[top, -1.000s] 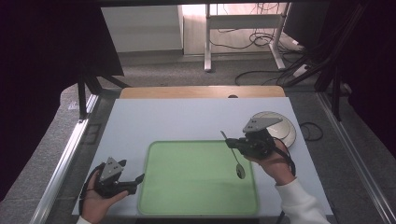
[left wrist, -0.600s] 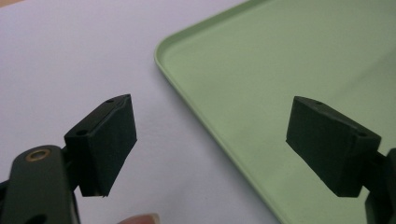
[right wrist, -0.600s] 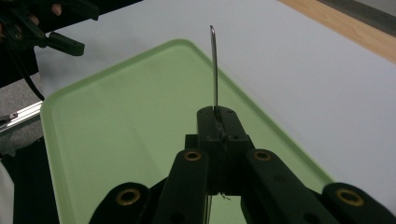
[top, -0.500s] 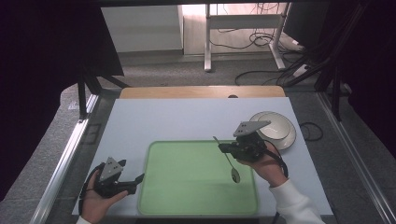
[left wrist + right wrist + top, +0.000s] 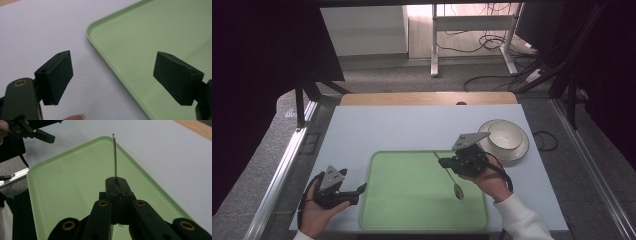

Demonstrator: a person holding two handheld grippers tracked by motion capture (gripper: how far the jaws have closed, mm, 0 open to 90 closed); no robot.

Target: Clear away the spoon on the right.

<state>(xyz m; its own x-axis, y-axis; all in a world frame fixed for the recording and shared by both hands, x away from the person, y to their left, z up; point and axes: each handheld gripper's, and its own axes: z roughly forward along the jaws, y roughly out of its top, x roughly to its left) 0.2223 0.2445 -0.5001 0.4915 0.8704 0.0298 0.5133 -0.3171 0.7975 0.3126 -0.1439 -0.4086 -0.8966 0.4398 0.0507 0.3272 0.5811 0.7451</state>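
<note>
Spoon (image 5: 452, 175) hangs pinched in right gripper (image 5: 451, 162) over green tray (image 5: 412, 210).

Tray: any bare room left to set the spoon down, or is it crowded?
The green tray is bare across its left and middle. Its right side is taken by the right tongs, shut on the spoon. The left tongs, open, sit at its left rim. The white mat behind the tray is free up to the bowl.

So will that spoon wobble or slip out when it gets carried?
The spoon looks like thin metal, so probably stiff, not bendy. The right gripper pinches just its narrow handle, so the smooth metal might swivel or slide. Its bowl hangs lower, likely pulling that end down.
</note>
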